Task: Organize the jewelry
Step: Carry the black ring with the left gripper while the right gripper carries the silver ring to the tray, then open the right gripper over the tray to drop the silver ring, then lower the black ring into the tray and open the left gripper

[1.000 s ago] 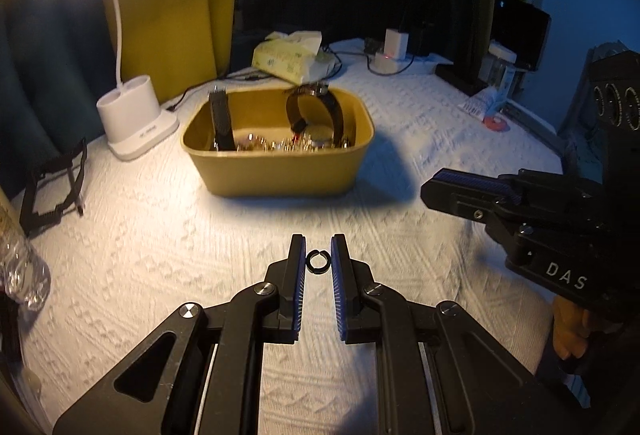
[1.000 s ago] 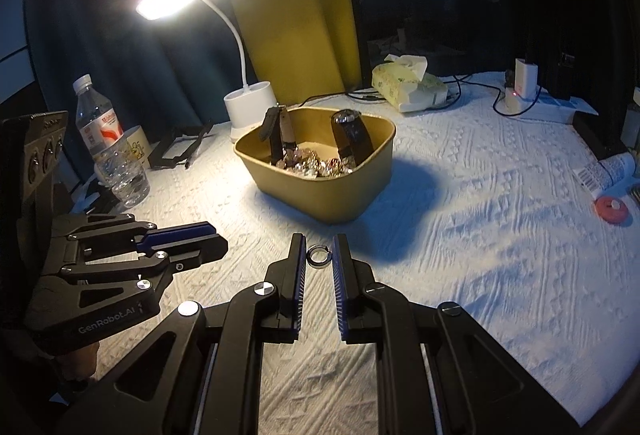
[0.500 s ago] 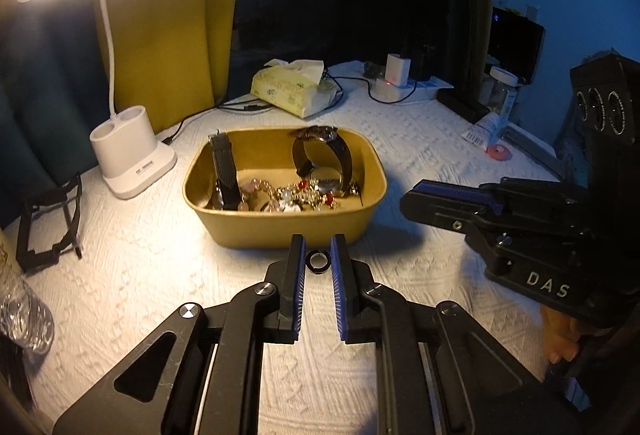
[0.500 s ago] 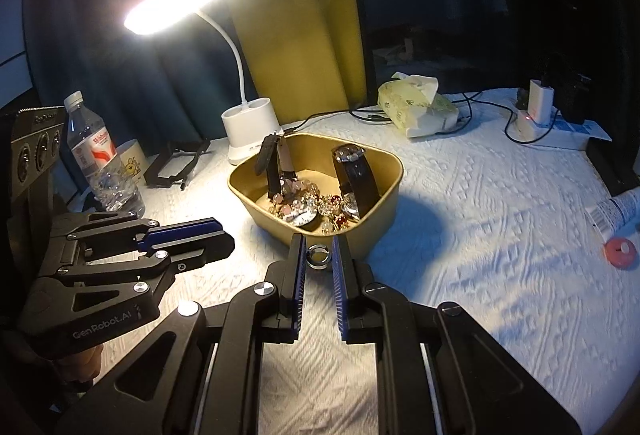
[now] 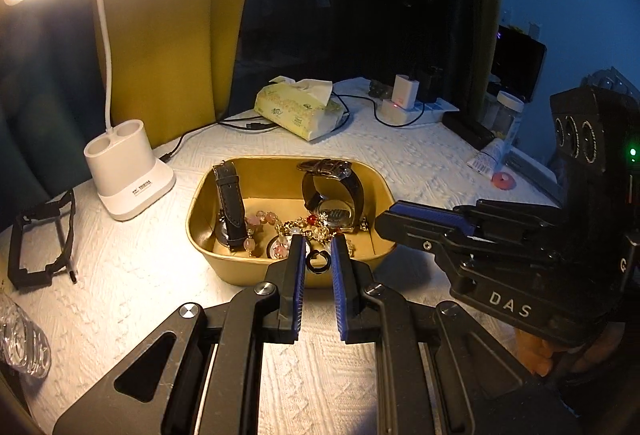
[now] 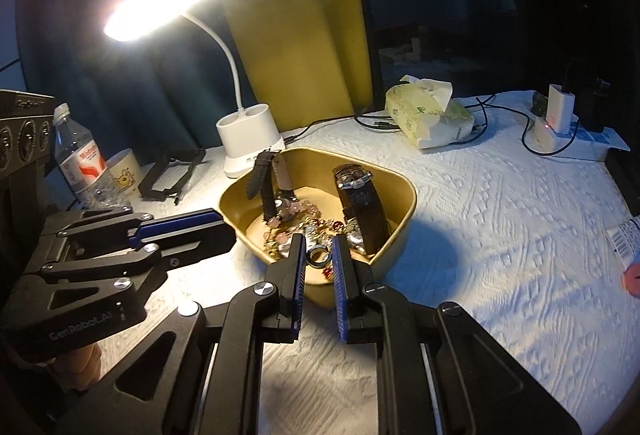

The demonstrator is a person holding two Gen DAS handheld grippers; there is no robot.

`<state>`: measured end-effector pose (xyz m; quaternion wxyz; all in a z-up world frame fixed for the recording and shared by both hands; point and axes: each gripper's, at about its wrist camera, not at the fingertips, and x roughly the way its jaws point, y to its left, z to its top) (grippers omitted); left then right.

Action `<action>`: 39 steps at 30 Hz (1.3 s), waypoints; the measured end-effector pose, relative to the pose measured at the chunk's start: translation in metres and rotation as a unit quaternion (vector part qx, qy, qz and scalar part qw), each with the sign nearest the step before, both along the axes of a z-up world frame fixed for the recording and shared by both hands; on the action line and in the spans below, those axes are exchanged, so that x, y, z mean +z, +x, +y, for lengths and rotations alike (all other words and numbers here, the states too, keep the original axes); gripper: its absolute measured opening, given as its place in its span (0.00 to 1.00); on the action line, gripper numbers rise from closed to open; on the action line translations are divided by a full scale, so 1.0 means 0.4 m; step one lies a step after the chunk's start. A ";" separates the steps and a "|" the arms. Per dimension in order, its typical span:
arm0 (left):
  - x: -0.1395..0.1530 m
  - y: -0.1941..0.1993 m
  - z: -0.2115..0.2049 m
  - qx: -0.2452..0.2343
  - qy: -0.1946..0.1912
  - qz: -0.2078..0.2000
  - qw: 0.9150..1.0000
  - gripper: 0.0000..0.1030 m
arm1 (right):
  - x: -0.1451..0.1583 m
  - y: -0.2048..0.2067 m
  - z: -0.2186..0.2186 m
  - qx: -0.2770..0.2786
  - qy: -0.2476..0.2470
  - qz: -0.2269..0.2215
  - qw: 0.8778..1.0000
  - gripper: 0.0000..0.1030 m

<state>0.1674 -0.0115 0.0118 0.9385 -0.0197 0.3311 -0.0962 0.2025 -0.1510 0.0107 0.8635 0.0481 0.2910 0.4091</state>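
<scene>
A yellow tub point(image 5: 236, 267) point(image 6: 400, 231) on the white cloth holds two strapped watches, beads and chains. My left gripper point(image 5: 318, 249) is shut on a small black ring point(image 5: 318, 262), held over the tub's near rim. My right gripper point(image 6: 319, 247) is shut on a silver ring point(image 6: 319, 258), also just above the near rim and the jewelry pile. Each gripper shows in the other's view: the right gripper point(image 5: 404, 219) beside the tub's right side, the left gripper point(image 6: 216, 231) at its left side.
A lit white desk lamp point(image 5: 128, 171) stands behind the tub on the left, a tissue pack point(image 5: 300, 111) and a charger with cables point(image 5: 400, 103) farther back. A black stand point(image 5: 40, 235), a water bottle point(image 6: 80, 159) and a mug point(image 6: 124, 171) are at the left.
Both grippers have moved forward with their rings, from over the bare cloth to the tub's near rim. Their grips look unchanged.
</scene>
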 end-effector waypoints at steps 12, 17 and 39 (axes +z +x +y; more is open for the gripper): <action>-0.012 0.043 -0.014 -0.001 -0.002 0.010 1.000 0.14 | -0.019 0.041 -0.001 -0.008 -0.015 0.002 1.000 0.13; -0.018 0.057 -0.031 -0.005 0.003 0.015 1.000 0.14 | -0.020 0.041 -0.019 -0.015 -0.015 0.000 1.000 0.14; -0.051 0.117 -0.107 -0.024 -0.014 0.063 0.998 0.14 | -0.070 0.083 -0.140 -0.054 0.001 0.039 0.998 0.18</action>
